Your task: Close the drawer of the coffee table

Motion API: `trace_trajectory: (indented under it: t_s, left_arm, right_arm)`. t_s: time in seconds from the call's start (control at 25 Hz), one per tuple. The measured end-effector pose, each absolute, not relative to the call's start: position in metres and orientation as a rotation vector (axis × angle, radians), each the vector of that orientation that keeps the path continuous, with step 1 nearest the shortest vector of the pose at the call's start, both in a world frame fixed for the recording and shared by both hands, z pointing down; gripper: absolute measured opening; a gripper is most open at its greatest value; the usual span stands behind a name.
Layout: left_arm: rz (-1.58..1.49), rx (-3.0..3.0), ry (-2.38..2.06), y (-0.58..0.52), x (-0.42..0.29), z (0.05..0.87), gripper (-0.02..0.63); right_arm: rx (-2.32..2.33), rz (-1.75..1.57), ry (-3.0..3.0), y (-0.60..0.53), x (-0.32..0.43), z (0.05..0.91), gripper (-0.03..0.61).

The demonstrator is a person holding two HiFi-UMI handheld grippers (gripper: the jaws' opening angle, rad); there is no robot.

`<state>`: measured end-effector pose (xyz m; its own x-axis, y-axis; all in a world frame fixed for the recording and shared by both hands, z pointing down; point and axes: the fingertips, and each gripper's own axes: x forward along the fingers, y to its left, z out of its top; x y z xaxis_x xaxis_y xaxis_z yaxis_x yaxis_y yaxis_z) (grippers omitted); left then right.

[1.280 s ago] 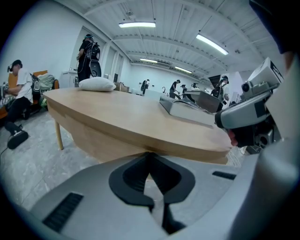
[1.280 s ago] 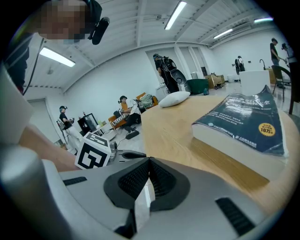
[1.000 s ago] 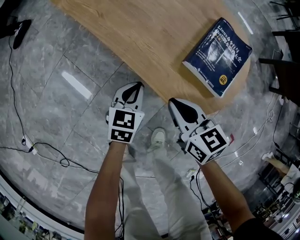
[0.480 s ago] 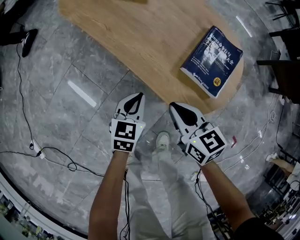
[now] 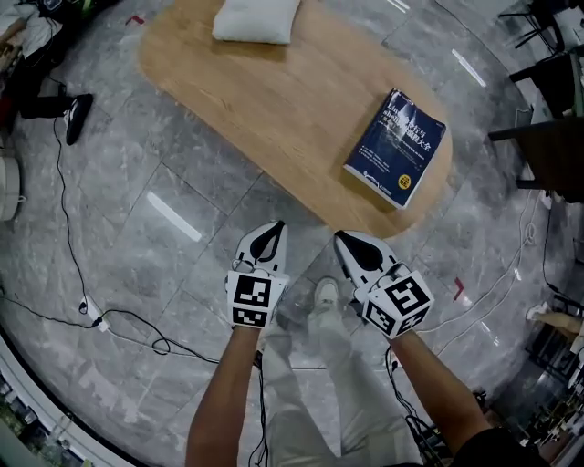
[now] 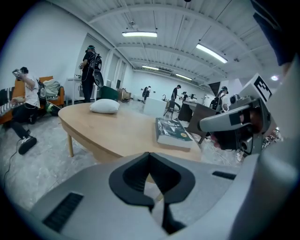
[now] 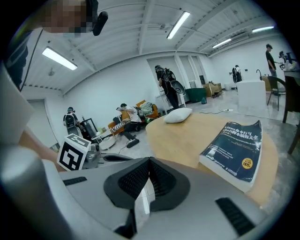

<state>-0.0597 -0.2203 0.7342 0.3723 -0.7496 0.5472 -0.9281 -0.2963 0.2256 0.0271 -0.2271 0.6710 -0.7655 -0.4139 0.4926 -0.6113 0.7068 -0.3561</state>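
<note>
An oval wooden coffee table (image 5: 274,100) lies ahead of me, also seen in the left gripper view (image 6: 122,133) and the right gripper view (image 7: 187,133). No drawer front shows in any view. My left gripper (image 5: 276,225) hangs over the floor just short of the table's near edge, jaws shut on nothing (image 6: 149,153). My right gripper (image 5: 339,235) is beside it, also shut and empty (image 7: 149,159). A dark blue book (image 5: 394,146) lies on the table's right end.
A white pillow (image 5: 256,18) rests at the table's far end. Cables (image 5: 119,319) trail over the grey tiled floor at left. A dark chair (image 5: 538,146) stands at right. Several people sit and stand farther back (image 7: 126,117). My own shoe (image 5: 326,294) is below the grippers.
The table has slid farther away and up in the head view, and the pillow has come into view. Both grippers stay shut, side by side.
</note>
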Motion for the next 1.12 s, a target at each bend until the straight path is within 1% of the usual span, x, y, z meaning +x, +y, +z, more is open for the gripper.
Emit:
trace_trajectory:
  t_s: [0.4,0.84,1.12]
  left_arm:
    - [0.415,2.15,-1.486,-0.202,-0.078,0.661,0.002]
    - [0.304,2.207,-1.538,-0.194,-0.093,0.557,0.002]
    - [0.278,2.239,-1.521,-0.17,-0.087,0.505,0.0]
  right_arm:
    - [0.834,0.709,-2.569,-0.222,0.008,0.609,0.014]
    - [0.87,0.665,-2.586,-0.202,0.0,0.541,0.014]
    - [0.902,0.616,-2.61,-0.185,0.001,0.498,0.014]
